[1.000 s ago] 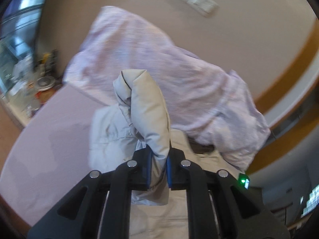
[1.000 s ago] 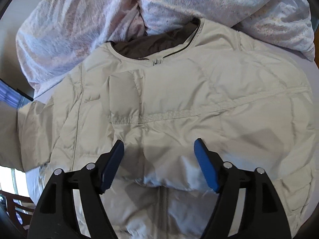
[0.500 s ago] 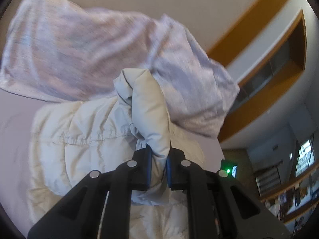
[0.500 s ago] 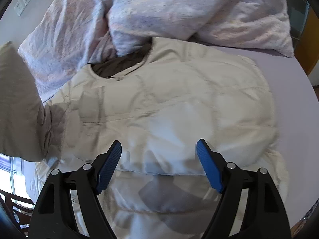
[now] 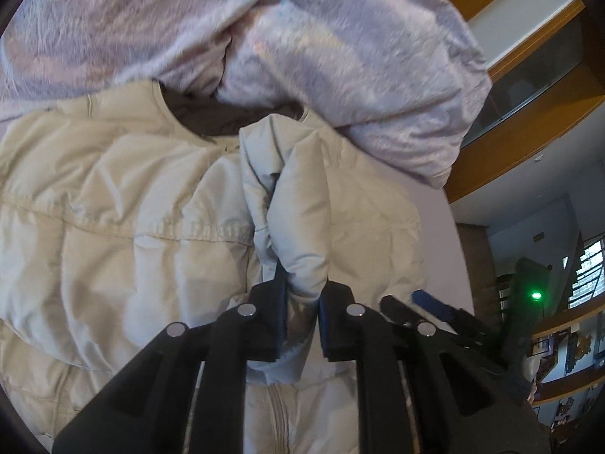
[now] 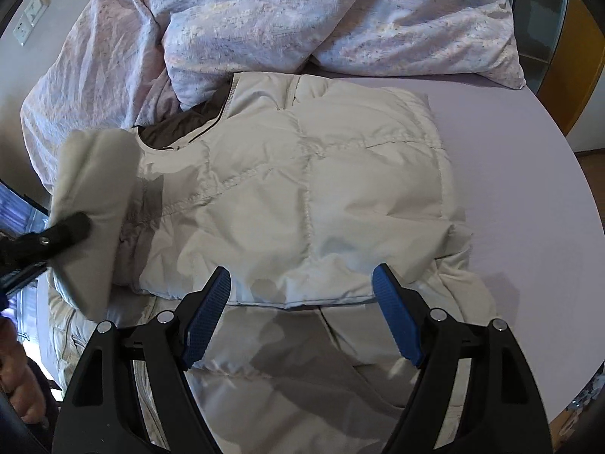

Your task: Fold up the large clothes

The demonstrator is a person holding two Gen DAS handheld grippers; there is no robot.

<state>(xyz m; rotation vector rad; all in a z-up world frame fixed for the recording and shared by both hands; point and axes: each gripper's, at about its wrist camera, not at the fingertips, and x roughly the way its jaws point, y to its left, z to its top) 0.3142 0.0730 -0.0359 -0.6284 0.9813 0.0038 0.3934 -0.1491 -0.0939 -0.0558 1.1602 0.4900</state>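
Cream quilted puffer jacket (image 6: 302,196) lies flat on the lilac bed sheet (image 6: 529,189), collar touching the pink crumpled duvet (image 6: 302,11).
Soft, light and slippery, best held at cuff or hem: the left gripper (image 5: 300,299) pinches its sleeve (image 5: 298,204) above the jacket's chest, the right gripper (image 6: 302,302) hovers spread over the folded edge.

Looking steeply down from each claw, close above the bed, both views sharing the cream jacket (image 5: 113,204) centre frame and rumpled duvet (image 6: 302,11) along the top.
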